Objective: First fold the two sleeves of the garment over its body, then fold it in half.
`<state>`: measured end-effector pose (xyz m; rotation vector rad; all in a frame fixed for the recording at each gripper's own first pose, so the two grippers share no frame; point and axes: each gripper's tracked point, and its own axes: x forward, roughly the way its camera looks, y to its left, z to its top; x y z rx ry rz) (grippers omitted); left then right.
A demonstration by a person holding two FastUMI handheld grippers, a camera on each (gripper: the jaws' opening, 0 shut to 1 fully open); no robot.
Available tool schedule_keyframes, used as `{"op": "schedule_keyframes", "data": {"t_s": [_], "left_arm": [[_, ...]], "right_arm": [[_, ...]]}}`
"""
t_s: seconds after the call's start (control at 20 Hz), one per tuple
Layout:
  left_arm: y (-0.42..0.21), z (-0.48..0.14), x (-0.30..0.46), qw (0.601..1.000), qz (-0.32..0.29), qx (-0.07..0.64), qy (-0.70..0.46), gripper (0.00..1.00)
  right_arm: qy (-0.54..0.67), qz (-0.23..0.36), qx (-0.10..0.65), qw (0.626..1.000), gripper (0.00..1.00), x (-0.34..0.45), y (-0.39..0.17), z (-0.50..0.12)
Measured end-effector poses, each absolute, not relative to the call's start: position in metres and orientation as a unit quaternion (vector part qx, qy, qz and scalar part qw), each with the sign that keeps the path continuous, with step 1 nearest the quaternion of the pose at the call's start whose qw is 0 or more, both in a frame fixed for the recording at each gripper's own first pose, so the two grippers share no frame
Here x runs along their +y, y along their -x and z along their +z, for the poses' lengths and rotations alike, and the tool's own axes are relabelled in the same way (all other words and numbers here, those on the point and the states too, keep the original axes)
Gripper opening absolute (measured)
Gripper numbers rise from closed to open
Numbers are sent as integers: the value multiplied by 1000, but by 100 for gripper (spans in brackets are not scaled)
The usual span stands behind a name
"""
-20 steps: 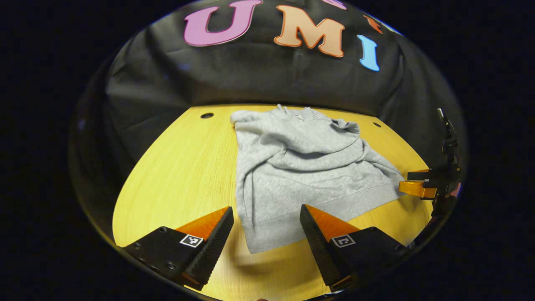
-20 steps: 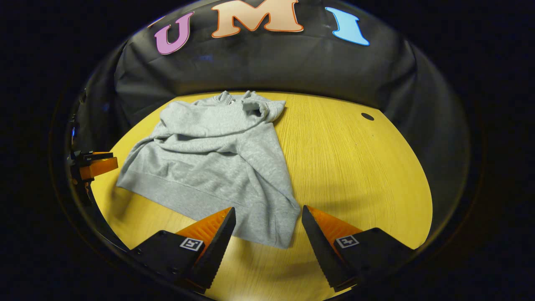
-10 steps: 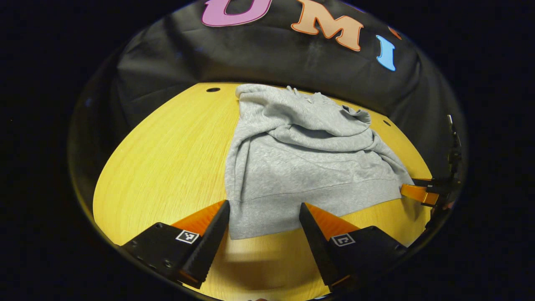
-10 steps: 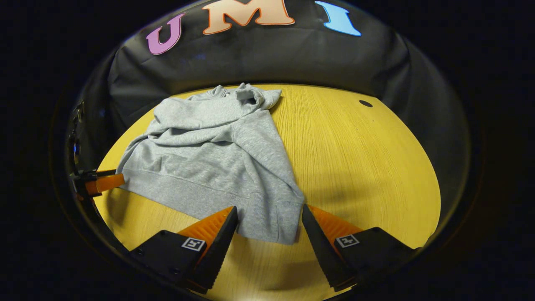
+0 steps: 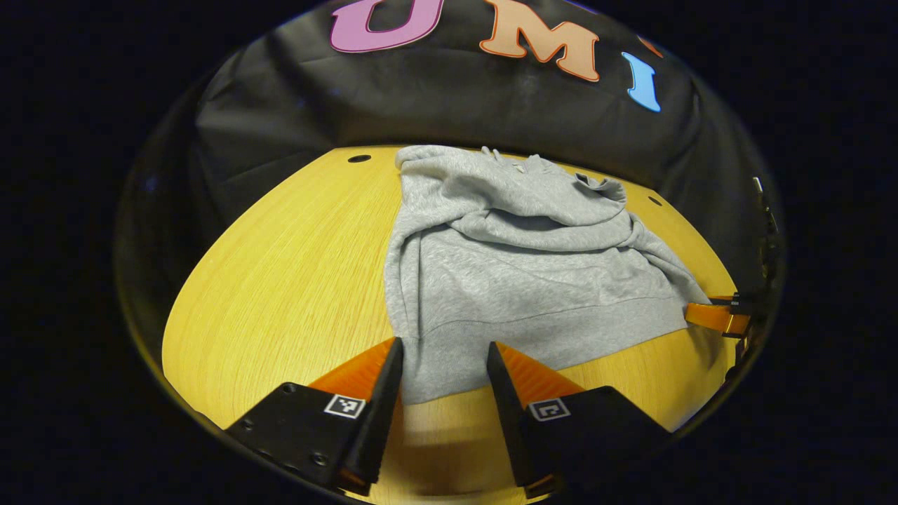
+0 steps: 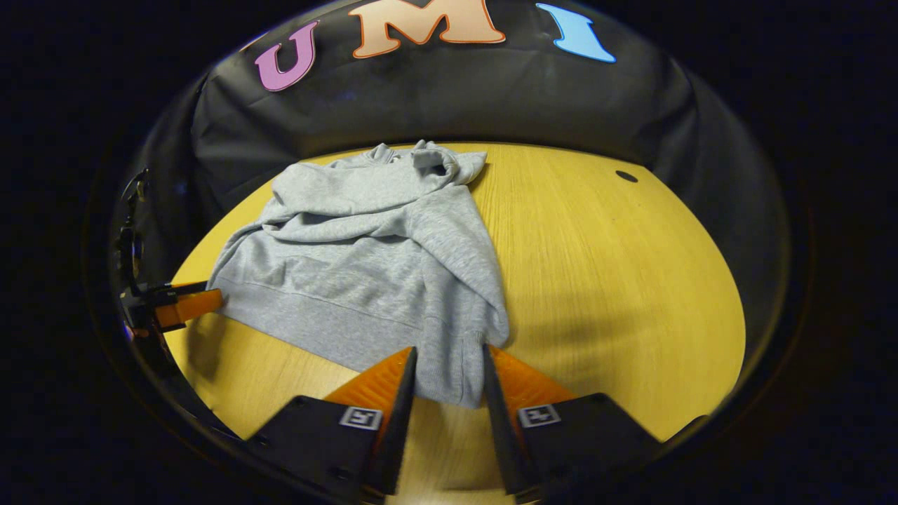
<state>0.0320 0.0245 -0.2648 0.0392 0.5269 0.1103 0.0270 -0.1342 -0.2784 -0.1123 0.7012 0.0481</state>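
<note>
Left gripper view: our left gripper (image 5: 440, 365) has its jaws apart, straddling the near-left hem corner of the hoodie (image 5: 519, 273). Cloth sits in the gap; we can't confirm both fingers press on it. The hoodie lies on the table (image 5: 280, 280), running from the gripper toward 12 o'clock, collar at the far end, both sleeves already lying across the body. The hem runs off toward 3 o'clock, where the right gripper (image 5: 715, 315) sits at the other corner.

Right gripper view: our right gripper (image 6: 449, 372) is also apart, with the near-right hem corner between its fingers. The body runs toward 11 o'clock; the left gripper (image 6: 186, 306) is at 9, touching the far hem corner.

Our read: one gripper per corner, so the half-fold goes hem-to-collar, away from us.
</note>
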Motion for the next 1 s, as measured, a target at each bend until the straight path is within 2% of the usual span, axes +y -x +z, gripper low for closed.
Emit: {"op": "schedule_keyframes", "data": {"t_s": [0.05,0.1,0.15,0.3,0.35,0.55,0.7,1.0], "left_arm": [[-33,-264,23,964,51,259,-13,64],[-34,-265,21,965,49,258,-5,52],[-35,-264,18,965,46,257,0,44],[-38,-266,12,965,40,259,18,10],[-39,-266,13,965,39,260,23,6],[-39,-264,11,962,27,269,49,0],[-37,-259,11,959,19,270,80,0],[-44,-217,3,964,9,229,132,0]], "right_arm": [[47,25,344,937,31,-132,-27,-280],[43,25,344,938,24,-130,-27,-280],[40,24,346,937,16,-130,-26,-280],[36,24,349,936,16,-128,-27,-280],[36,22,348,937,6,-128,-25,-280],[41,21,343,938,6,-127,-25,-275],[36,22,331,943,6,-125,-25,-262],[12,38,306,951,6,-113,-40,-230]]}}
